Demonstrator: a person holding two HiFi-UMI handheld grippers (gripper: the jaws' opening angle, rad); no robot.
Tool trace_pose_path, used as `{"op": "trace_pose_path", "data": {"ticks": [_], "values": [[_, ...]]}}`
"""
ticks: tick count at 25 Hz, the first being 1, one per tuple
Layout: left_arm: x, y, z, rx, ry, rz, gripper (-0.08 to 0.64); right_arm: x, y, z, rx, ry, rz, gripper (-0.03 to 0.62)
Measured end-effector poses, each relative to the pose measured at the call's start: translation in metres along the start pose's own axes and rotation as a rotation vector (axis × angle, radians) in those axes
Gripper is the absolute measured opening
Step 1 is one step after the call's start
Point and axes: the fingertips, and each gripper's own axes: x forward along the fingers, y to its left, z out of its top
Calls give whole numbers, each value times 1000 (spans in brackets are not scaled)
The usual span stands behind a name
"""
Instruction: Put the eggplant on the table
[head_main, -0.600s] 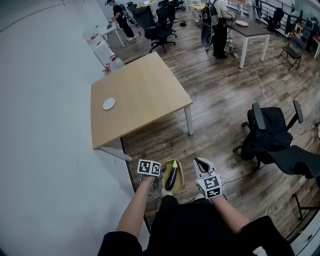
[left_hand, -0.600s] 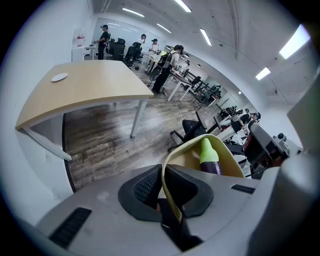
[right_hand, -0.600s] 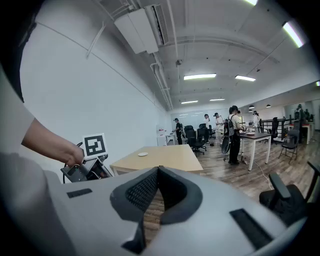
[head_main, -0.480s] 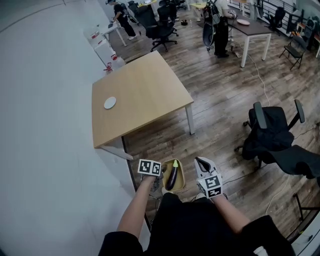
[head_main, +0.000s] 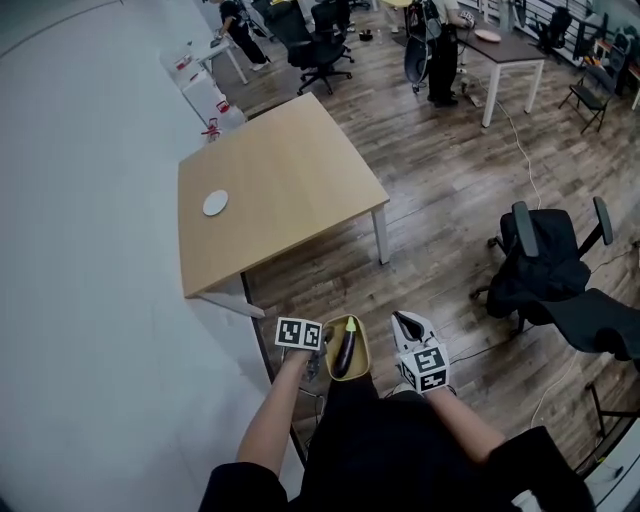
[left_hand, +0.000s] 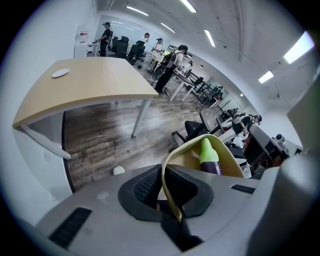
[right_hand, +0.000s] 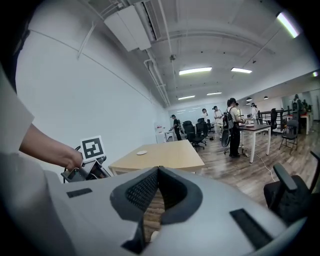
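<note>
Plainly, the eggplant is not on the table yet. It lies in a shallow yellow dish carried low in front of the person, between the two claws. The left gripper is pinched on the dish's near-left rim, which runs edge-on between its pads in the left gripper view, so that hand is busy bearing the load. The right gripper has its jaws pressed together on nothing and sits just beside the dish on the other side, apart from it.

What the coming move seems to turn on is this: the eggplant's long axis runs away from the person, green cap at the far end and dark body towards them, roughly in line with the table edge ahead. The free right claw lies to its right, so it would have to spread and come in leftward across the body, not along it. The table is well apart, ahead and slightly left, bare but for a small white disc.
</note>
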Motion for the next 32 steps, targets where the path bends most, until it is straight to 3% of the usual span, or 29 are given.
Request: {"op": "trace_pose_path", "data": {"ticks": [7,18,25,32], "values": [[25,43,53,-16,23,-45,28,65,-4,17,-36,33,12,58],[35,152,176,-64,35,-92,28,233,-8,68,-87,115,20,58],[29,224,246,-51,-5,-58,28,304,-12,90,-89,122,-19,58],[17,267,285,-50,-38,-18,28,344,-3,96,-96,139,-18,58]]}}
